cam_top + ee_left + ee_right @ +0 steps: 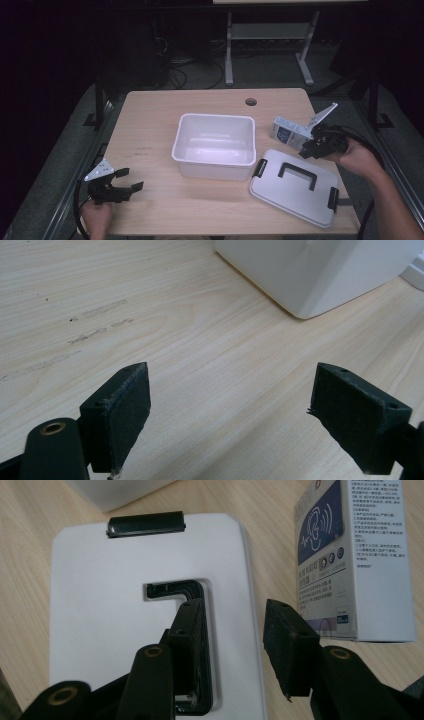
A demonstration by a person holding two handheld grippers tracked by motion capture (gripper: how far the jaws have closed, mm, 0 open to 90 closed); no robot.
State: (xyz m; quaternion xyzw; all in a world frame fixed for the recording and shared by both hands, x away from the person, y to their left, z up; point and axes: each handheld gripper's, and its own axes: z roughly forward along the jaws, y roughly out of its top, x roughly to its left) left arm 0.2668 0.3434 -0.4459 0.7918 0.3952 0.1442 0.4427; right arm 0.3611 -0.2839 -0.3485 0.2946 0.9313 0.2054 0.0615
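Right gripper (311, 146): hovering at the table's right side, jaws parted with nothing between them.
Carton (290, 132): lying just beside those jaws, right of the white bin (215, 145).
Lid (295, 187): lying flat, nearer.
Left gripper (127, 181): resting near-left, jaws spread, gripping nothing.

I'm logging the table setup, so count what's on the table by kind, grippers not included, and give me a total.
Bin: 1
Lid: 1
Carton: 1
Total: 3
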